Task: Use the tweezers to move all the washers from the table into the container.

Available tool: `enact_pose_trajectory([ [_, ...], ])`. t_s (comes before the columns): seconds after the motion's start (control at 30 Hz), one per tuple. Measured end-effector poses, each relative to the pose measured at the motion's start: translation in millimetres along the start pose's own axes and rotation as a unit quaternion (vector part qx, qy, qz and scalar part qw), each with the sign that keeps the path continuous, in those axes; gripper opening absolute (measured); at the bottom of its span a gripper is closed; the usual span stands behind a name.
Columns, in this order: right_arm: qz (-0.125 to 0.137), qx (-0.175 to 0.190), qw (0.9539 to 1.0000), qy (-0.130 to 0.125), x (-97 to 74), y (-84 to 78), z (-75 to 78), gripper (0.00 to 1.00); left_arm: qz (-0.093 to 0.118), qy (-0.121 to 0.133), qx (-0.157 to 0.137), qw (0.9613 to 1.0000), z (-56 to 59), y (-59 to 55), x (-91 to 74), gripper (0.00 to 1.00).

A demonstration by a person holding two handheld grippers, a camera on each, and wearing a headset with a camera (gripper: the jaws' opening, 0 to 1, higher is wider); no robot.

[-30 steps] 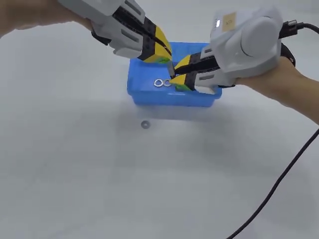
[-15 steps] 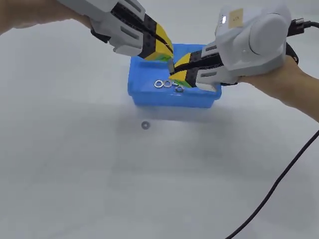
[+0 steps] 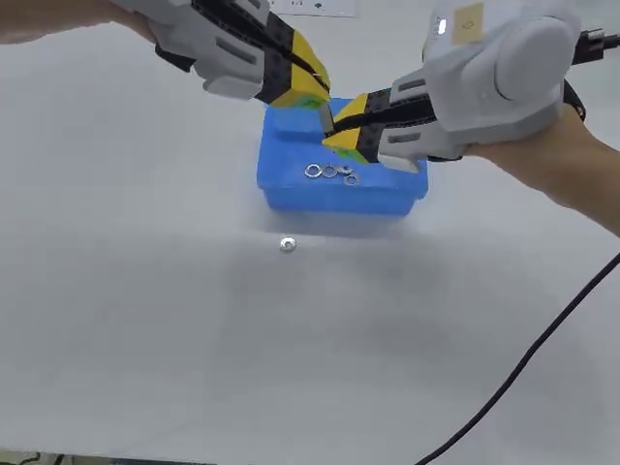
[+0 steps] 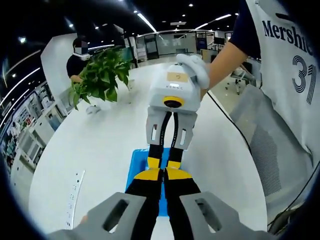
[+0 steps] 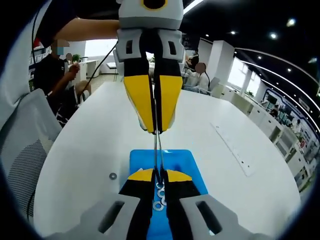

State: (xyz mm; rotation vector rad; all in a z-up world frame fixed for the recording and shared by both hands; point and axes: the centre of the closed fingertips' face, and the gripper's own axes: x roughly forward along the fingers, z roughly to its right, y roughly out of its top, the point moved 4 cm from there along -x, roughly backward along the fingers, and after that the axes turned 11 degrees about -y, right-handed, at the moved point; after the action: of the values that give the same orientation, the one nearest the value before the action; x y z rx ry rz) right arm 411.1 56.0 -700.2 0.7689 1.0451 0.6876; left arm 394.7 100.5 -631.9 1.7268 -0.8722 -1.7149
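A blue container (image 3: 387,194) stands mid-table with three washers (image 3: 330,172) lying in it. One more washer (image 3: 288,245) rests on the table in front of it. My left gripper (image 3: 318,105) reaches in from the upper left above the container, shut on thin metal tweezers (image 5: 156,142). Facing it tip to tip from the right, my right gripper (image 3: 337,136) is shut on the tweezers' lower end. In the right gripper view, the tweezers run from the left gripper (image 5: 155,127) down into the right gripper (image 5: 159,176), over the washers (image 5: 160,194).
A black cable (image 3: 523,368) trails across the table at the right. In the right gripper view a power strip (image 5: 235,147) lies to the right of the container, and people sit at chairs beyond the table's left side. A potted plant (image 4: 100,75) stands at the table's far end.
A third washer now lies in the container beside the two seen a second ago. Both grippers have risen slightly above the container, still joined at the tweezers.
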Motion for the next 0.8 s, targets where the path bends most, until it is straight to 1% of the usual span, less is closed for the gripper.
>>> enact_pose_trajectory([
  [0.03, 0.001, -0.001, 1.0000, 0.000, 1.5, 0.2, 1.1, 0.08, -0.001, 0.002, 0.002, 1.0000, 2.8, 1.4, -2.0, 0.05],
  [0.1, 0.006, -0.016, 0.9999, -0.004, -1.1, 7.6, -2.9, 0.08, -0.001, 0.006, 0.005, 1.0000, 9.3, 5.0, -7.6, 0.05],
  [0.2, 0.012, -0.023, 0.9996, -0.008, -4.9, 16.3, -9.1, 0.09, -0.001, 0.012, 0.008, 0.9999, 18.6, 9.3, -14.4, 0.05],
  [0.37, 0.021, -0.029, 0.9994, -0.007, -13.7, 30.8, -24.9, 0.10, -0.006, 0.019, 0.012, 0.9997, 37.8, 15.8, -22.9, 0.05],
  [0.4, 0.023, -0.031, 0.9992, -0.007, -15.8, 34.0, -28.8, 0.10, -0.007, 0.020, 0.013, 0.9997, 40.6, 16.8, -24.2, 0.05],
  [0.5, 0.028, -0.033, 0.9990, -0.007, -21.1, 40.8, -38.8, 0.10, -0.003, 0.024, 0.014, 0.9996, 54.3, 20.2, -28.7, 0.05],
  [0.53, 0.029, -0.034, 0.9990, -0.005, -22.2, 42.1, -42.5, 0.10, -0.002, 0.024, 0.013, 0.9996, 59.6, 20.1, -30.2, 0.05],
  [0.63, 0.032, -0.041, 0.9987, 0.002, -25.3, 46.4, -57.9, 0.10, 0.000, 0.024, 0.007, 0.9997, 70.6, 18.1, -31.9, 0.05],
  [0.7, 0.032, -0.040, 0.9986, 0.005, -25.3, 47.3, -63.4, 0.10, 0.001, 0.023, 0.002, 0.9997, 74.6, 16.9, -32.1, 0.05],
  [0.73, 0.031, -0.043, 0.9986, 0.007, -24.8, 47.8, -68.9, 0.10, 0.000, 0.023, 0.000, 0.9997, 79.4, 15.1, -31.1, 0.05],
  [0.8, 0.030, -0.041, 0.9986, 0.010, -24.7, 47.8, -75.0, 0.10, -0.001, 0.022, -0.004, 0.9997, 84.3, 13.3, -30.5, 0.05],
])
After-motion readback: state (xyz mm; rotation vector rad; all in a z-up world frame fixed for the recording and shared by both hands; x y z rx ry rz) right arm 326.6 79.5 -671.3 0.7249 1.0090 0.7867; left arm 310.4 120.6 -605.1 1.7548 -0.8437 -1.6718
